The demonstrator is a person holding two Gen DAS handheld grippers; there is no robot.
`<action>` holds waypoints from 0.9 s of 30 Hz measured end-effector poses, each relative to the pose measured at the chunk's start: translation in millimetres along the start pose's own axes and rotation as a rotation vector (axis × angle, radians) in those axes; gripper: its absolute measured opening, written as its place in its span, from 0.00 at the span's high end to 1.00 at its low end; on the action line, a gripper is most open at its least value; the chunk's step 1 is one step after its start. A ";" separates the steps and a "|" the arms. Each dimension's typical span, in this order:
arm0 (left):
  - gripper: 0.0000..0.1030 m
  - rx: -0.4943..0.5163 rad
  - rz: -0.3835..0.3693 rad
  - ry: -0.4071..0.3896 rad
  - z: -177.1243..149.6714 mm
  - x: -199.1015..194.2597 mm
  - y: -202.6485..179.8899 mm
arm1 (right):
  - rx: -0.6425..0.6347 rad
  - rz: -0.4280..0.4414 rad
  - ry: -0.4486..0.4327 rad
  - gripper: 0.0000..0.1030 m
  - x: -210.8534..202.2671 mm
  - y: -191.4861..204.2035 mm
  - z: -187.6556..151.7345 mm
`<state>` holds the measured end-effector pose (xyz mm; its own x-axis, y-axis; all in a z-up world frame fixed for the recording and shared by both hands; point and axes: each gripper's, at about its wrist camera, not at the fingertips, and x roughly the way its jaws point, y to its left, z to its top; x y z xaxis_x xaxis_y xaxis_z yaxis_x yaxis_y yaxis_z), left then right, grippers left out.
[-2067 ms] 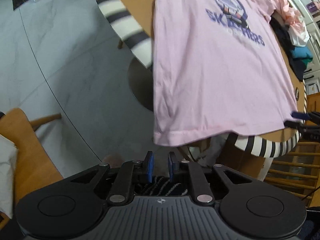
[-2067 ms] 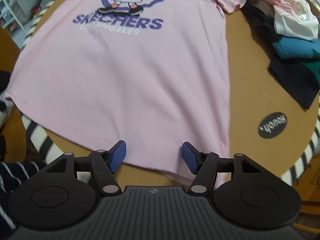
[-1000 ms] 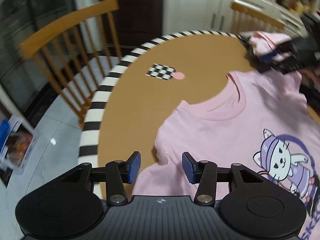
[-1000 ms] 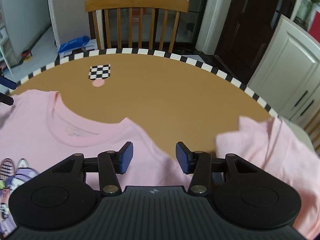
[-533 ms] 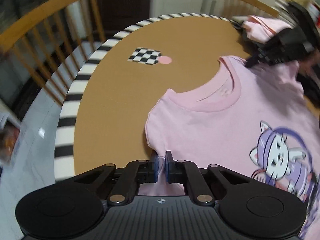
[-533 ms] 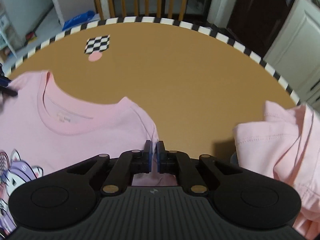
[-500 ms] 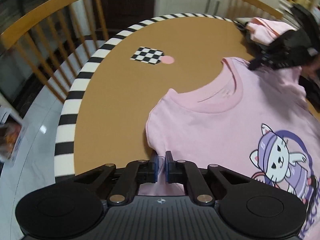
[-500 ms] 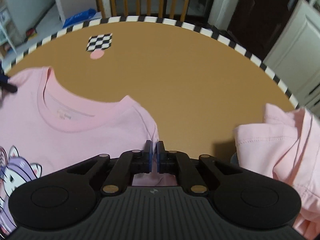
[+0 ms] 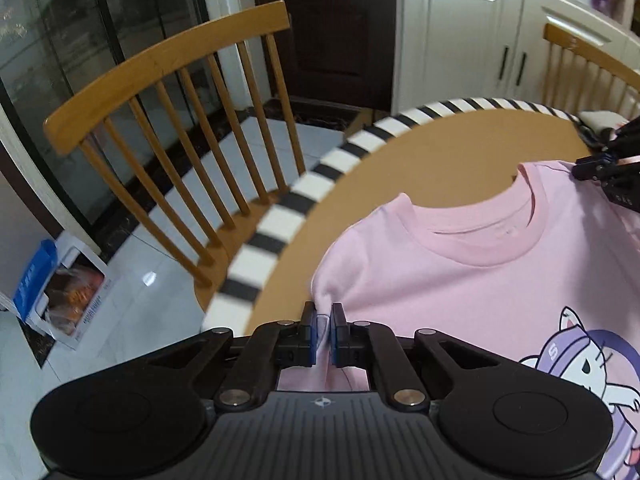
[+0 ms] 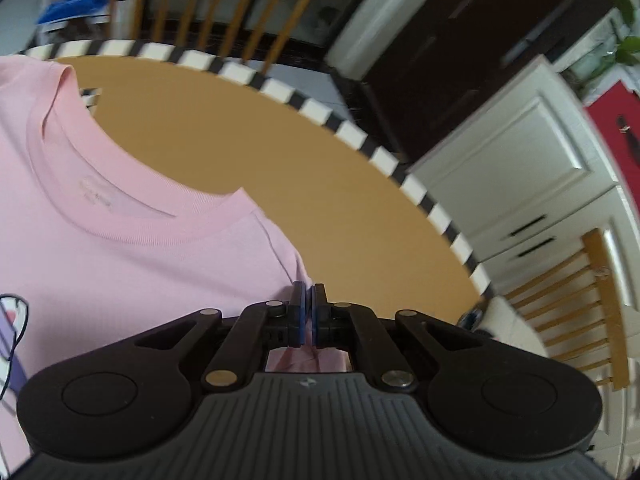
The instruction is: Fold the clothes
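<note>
Left gripper [image 9: 324,322] clamped on pink cotton T-shirt [image 9: 460,280] shoulder, lower centre; right gripper [image 10: 307,304] pinching opposite shoulder above round tan surface [image 10: 248,136].

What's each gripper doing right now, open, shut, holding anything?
Left gripper: shut on the pink T-shirt shoulder.
Right gripper: shut on its other shoulder.

Soft, even indoor daylight, floor glare, fisheye bending at edges, motion blur on striped table rim [image 9: 280,216].
</note>
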<state>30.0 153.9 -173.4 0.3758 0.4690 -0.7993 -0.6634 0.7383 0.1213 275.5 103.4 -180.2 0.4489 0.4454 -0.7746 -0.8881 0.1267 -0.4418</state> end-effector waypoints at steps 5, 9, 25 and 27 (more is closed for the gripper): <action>0.88 0.007 0.039 0.025 6.9 21.2 -0.9 | 0.049 -0.024 0.020 0.95 18.7 6.0 2.1; 0.56 0.074 0.113 -0.002 1.9 15.5 -6.4 | 0.094 -0.060 -0.007 0.64 1.5 -4.2 -4.7; 0.39 -0.031 -0.188 -0.168 -124.0 -153.4 -63.8 | 0.008 -0.156 -0.237 0.69 -169.7 -68.4 -193.0; 0.39 0.009 -0.222 -0.165 -145.0 -160.0 -90.1 | -0.195 -0.263 -0.206 0.55 -160.2 -39.5 -210.7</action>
<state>-64.2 -57.9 -141.8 0.6125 0.3671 -0.7001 -0.5471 0.8361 -0.0402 259.4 -159.7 -134.0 0.6121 0.5914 -0.5250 -0.7008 0.0981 -0.7066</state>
